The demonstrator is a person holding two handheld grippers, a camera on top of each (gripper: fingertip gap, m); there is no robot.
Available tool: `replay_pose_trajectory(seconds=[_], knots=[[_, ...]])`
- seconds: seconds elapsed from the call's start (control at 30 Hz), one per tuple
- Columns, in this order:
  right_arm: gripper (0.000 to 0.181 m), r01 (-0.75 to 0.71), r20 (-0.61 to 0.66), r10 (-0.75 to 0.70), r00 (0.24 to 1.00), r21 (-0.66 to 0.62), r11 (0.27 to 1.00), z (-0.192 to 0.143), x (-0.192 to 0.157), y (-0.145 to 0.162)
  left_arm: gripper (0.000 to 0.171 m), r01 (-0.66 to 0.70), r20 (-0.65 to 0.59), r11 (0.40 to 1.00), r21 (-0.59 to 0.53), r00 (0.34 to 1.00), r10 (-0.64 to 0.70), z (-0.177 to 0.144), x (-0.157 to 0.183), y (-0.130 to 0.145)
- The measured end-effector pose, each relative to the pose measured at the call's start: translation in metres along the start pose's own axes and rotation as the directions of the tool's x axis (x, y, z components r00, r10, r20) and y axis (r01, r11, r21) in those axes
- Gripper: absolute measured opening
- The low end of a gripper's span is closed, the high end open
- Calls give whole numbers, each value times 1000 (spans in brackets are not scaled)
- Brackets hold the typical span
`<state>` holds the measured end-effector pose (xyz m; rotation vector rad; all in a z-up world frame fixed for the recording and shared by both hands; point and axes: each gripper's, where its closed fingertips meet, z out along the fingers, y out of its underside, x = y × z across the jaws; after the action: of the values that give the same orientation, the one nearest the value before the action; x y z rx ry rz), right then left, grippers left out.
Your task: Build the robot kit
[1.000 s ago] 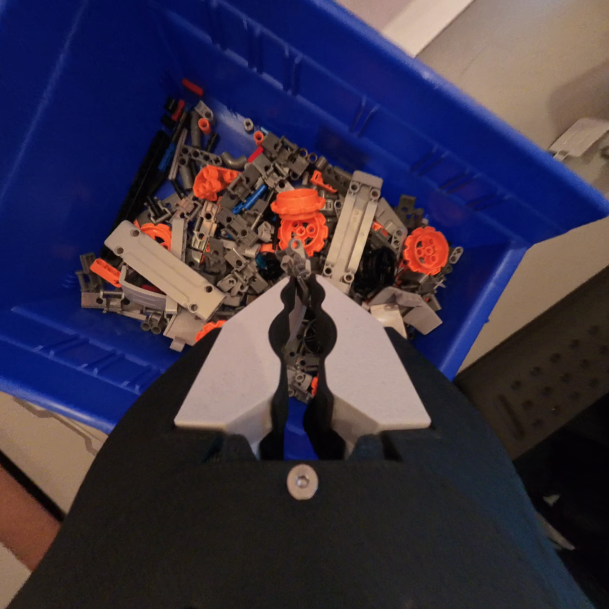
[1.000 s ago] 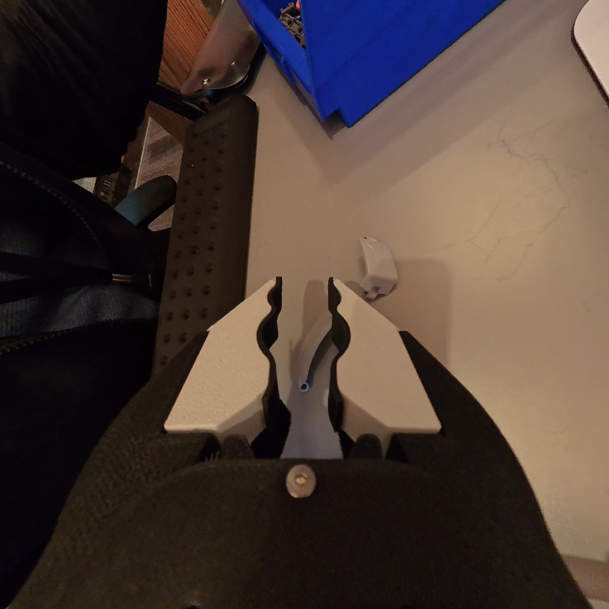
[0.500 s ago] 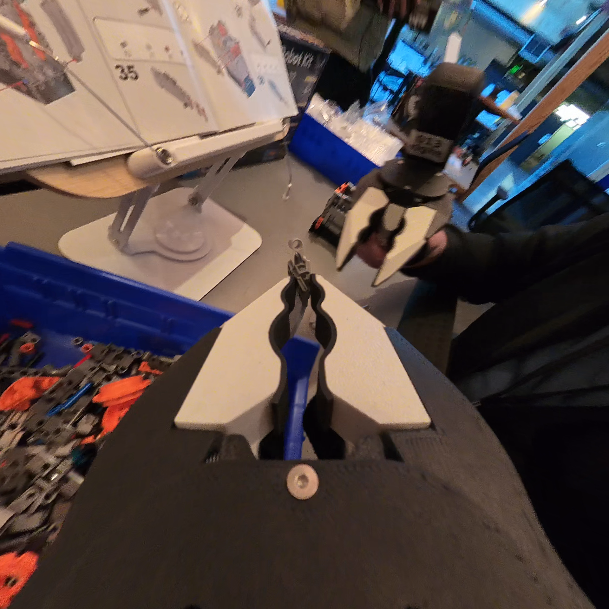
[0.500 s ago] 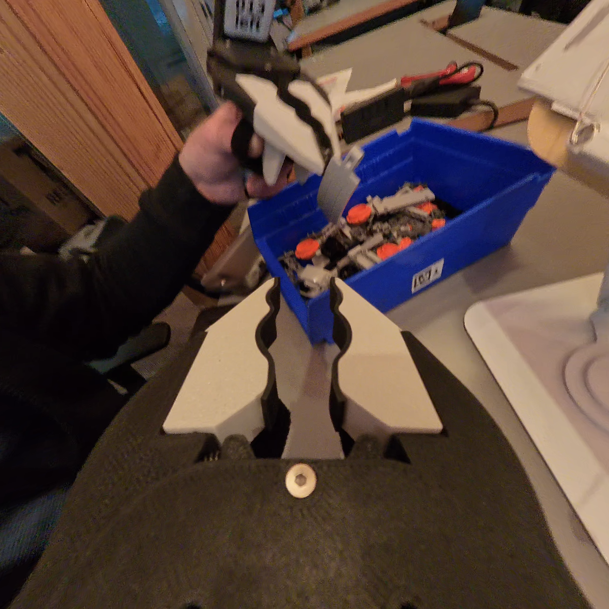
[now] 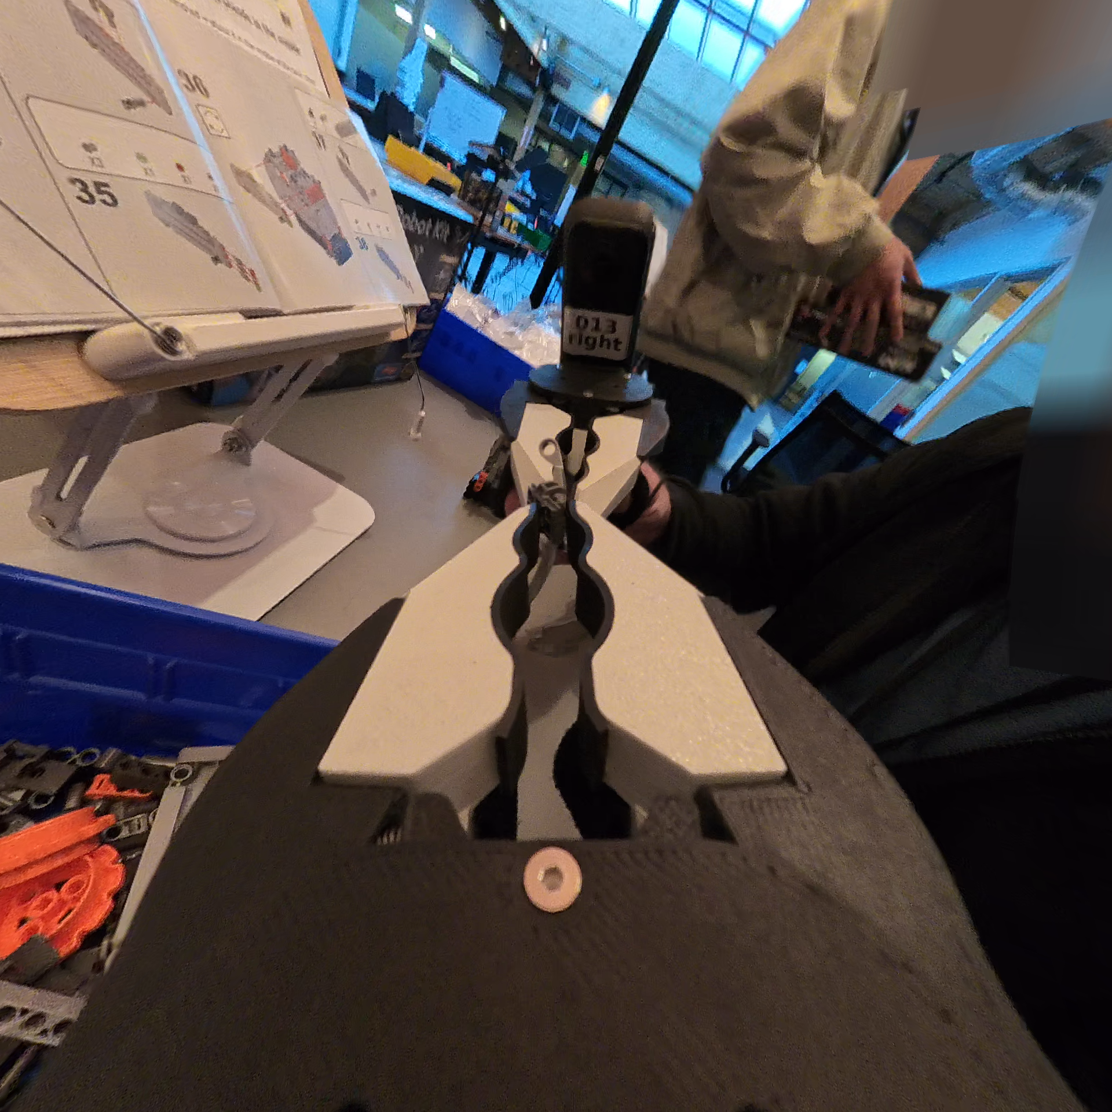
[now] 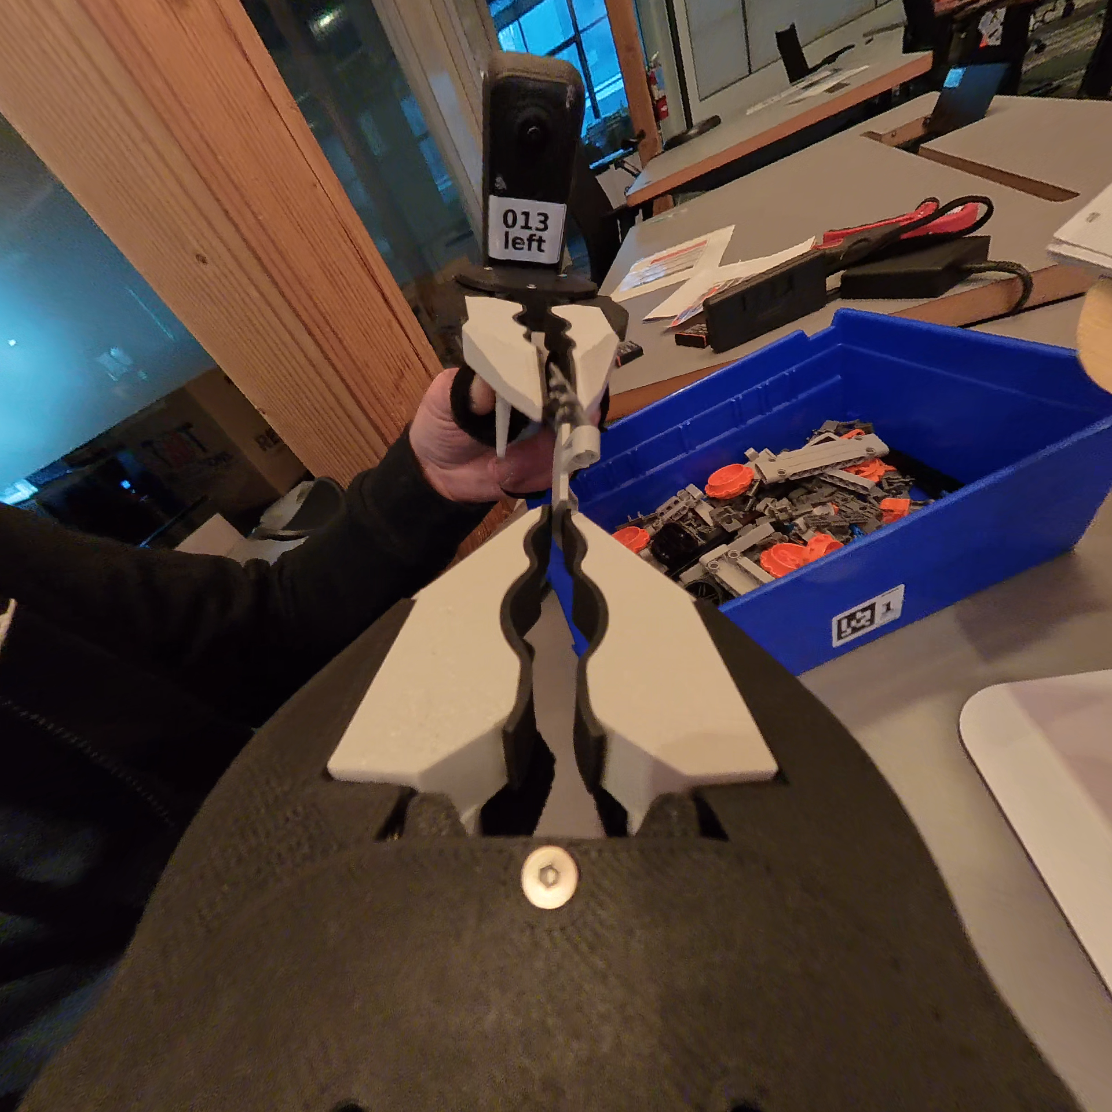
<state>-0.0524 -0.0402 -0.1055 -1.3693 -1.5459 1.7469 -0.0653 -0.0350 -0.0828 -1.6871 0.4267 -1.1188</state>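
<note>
My left gripper [image 5: 550, 514] is shut on a small dark grey connector [image 5: 548, 495], held in the air beside the blue bin [image 5: 120, 632]. A light grey panel piece [image 5: 548, 447] with a round hole hangs from that connector. My right gripper [image 6: 556, 514] faces the left one and is shut on the lower end of that light grey piece [image 6: 577, 445]. In the right wrist view the left gripper [image 6: 558, 419] is just above my tips, with the dark connector [image 6: 559, 391] between its pads. In the left wrist view the right gripper [image 5: 567, 488] is just beyond my tips.
The blue bin [image 6: 902, 373] holds several grey, black and orange building parts. A white book stand [image 5: 240, 511] with an open instruction booklet [image 5: 180, 180] is behind it. A person in a pale hoodie [image 5: 782, 210] stands behind. A black power brick [image 6: 764, 301] lies on the far table. My two grippers' fingertips are within a few centimetres of each other.
My left gripper lifted out of the bin with the connector and grey piece. My right gripper rose from the table, met it, and went from open to shut on the grey piece.
</note>
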Motion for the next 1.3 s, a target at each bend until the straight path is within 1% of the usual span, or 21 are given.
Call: replay_pose_trajectory(seconds=[0.03, 0.13, 0.17, 0.23, 0.3, 0.33, 0.37, 0.43, 0.5, 0.57, 0.6, 0.63, 0.7, 0.77, 0.9, 0.97, 1.07, 1.1, 1.2, 1.3], knots=[[0, -9, -3, 9, 1000, 9, 1000, -5, 1, 0, 6, 3, 16, 1000, 18, 1000, -3, -3, -3, -3], [0, -30, -9, 30, 1000, 13, 999, -19, 0, 2, 6, -8, 123, 999, -36, 992, 12, -11, -17, 3], [0, -25, -21, 25, 999, 1, 1000, -23, 0, 5, 6, 7, 183, 998, -69, 983, 6, -15, -26, 7], [0, -9, -52, 7, 999, -35, 999, -32, -1, 12, 6, 15, 330, 983, -181, 943, 47, -25, -49, 22], [0, -6, -83, -2, 997, -91, 996, -44, -4, 22, 6, 72, 483, 956, -286, 872, 79, -42, -76, 40], [0, -9, -100, -4, 995, -124, 992, -50, -5, 29, 6, 93, 540, 935, -343, 834, 116, -49, -88, 49], [0, -14, -117, -5, 993, -160, 987, -57, -6, 35, 8, 109, 583, 921, -375, 800, 142, -55, -96, 55], [1, -19, -158, -20, 987, -242, 970, -73, -7, 51, 19, 157, 624, 892, -425, 764, 163, -60, -107, 68], [0, -21, -199, -41, 979, -298, 954, -91, -8, 63, 25, 166, 651, 883, -439, 736, 186, -61, -114, 73], [0, -30, -223, -47, 974, -327, 945, -108, -13, 71, 33, 178, 671, 869, -461, 711, 211, -63, -120, 78], [0, -35, -236, -46, 971, -329, 944, -116, -16, 74, 33, 171, 685, 869, -464, 691, 230, -66, -122, 76], [1, -46, -246, -40, 968, -335, 941, -123, -18, 78, 33, 159, 685, 872, -463, 689, 238, -65, -121, 74], [0, -57, -273, -46, 961, -356, 933, -138, -21, 86, 33, 131, 665, 883, -450, 709, 234, -59, -112, 68], [1, -77, -302, -44, 952, -376, 924, -151, -23, 97, 30, 78, 643, 887, -455, 719, 266, -51, -101, 61], [1, -109, -347, -48, 937, -420, 901, -173, -29, 117, 27, -12, 577, 886, -463, 755, 311, -26, -74, 53], [1, -125, -364, -42, 930, -422, 898, -182, -31, 122, 27, -59, 545, 886, -460, 769, 334, -12, -61, 50], [1, -142, -391, -39, 920, -422, 895, -195, -34, 127, 26, -128, 451, 888, -442, 824, 343, 15, -35, 49], [1, -146, -400, -38, 916, -420, 896, -199, -35, 128, 21, -152, 421, 885, -439, 836, 353, 23, -27, 50], [1, -157, -410, -26, 912, -406, 900, -206, -38, 131, 16, -201, 344, 873, -444, 862, 373, 47, -6, 55], [1, -164, -418, -24, 908, -409, 898, -209, -42, 136, 16, -225, 308, 854, -469, 865, 397, 64, 3, 63]])
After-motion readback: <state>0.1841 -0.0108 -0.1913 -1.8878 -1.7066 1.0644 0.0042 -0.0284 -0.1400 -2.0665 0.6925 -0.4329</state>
